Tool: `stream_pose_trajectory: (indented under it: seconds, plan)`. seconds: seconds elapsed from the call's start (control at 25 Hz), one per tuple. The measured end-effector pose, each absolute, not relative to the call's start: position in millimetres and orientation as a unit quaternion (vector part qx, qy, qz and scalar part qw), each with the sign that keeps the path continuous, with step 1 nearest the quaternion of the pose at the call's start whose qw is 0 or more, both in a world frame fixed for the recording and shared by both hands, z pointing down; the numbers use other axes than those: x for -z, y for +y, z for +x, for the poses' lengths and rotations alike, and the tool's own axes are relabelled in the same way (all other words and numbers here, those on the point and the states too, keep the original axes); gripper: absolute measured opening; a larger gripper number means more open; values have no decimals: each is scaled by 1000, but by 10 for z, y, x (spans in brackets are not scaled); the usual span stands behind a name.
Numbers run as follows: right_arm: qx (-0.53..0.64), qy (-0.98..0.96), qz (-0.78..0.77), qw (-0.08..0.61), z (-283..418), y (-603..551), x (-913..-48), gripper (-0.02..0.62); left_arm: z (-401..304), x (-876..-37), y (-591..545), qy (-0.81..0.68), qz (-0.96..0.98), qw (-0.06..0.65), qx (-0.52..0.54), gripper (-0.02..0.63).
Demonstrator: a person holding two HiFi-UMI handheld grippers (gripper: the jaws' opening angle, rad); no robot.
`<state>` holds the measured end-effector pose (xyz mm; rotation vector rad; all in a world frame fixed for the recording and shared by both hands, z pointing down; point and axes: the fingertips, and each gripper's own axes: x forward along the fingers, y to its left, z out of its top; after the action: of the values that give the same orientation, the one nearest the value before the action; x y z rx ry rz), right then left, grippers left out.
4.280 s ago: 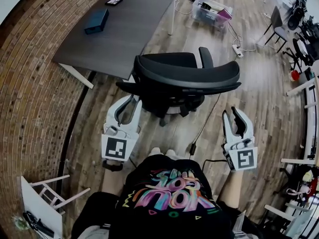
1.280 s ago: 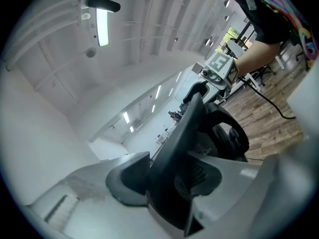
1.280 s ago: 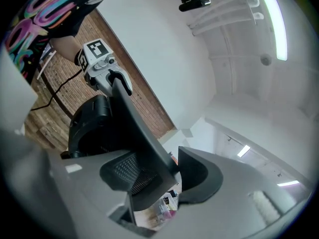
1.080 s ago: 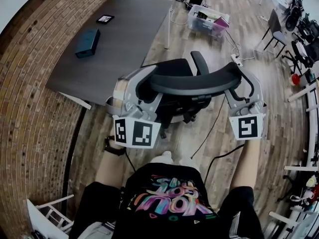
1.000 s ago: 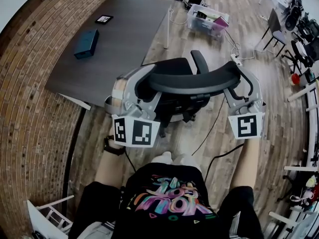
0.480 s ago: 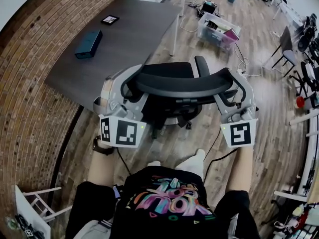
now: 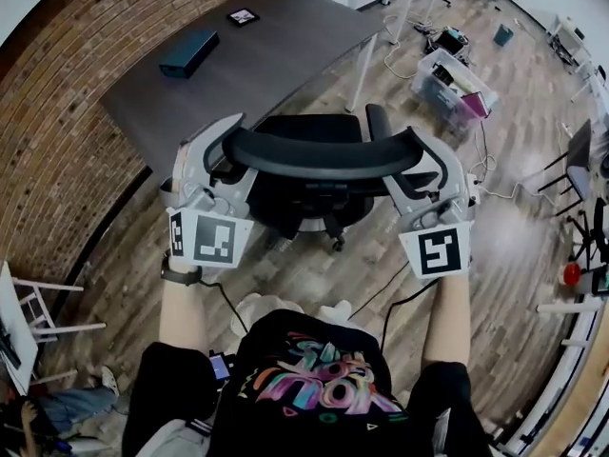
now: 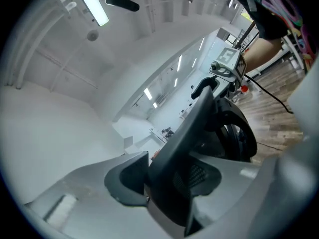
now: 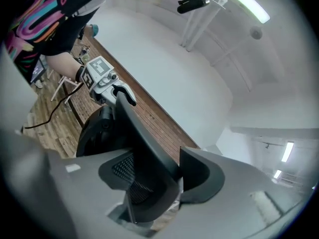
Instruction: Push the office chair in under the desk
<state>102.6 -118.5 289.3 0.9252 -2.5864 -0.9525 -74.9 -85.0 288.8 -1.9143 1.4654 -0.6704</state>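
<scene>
One black mesh-backed office chair (image 7: 324,152) spans two grippers. The left gripper (image 7: 231,149) clamps the left end of the backrest's top rim, with both pads pressed to it at a middling width. The right gripper (image 7: 416,165) has the rim's right end between its fingers, pads touching it; its jaws have just been opening slightly. Beyond the fingertips, the chair's seat meets the near edge of one dark grey rectangular desk (image 7: 285,36). Farther past the left fingers, the desk carries one flat teal box (image 7: 190,52) and one small black tablet (image 7: 243,15).

Matt plastic chair back (image 7: 324,152), rough brick wall (image 7: 57,112), wooden floor (image 7: 314,274)
</scene>
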Motion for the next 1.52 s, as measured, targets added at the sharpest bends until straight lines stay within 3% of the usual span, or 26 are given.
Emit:
stream_pose_trajectory:
  seconds: [0.28,0.88,1.52]
  plan:
    - [339,-900,256,101,1416,-1623,-2888,239,-285,-2885,-1065,599,-687,293,290,176]
    - [337,-910,230,71,1392,-1977,-2841,239,-224,-2865,-1204,631,-658,287,293,176]
    - [329,-911,231,94,1359,-2852,-2900,239,-189,-2915,-1897,644,-636,286,316,167]
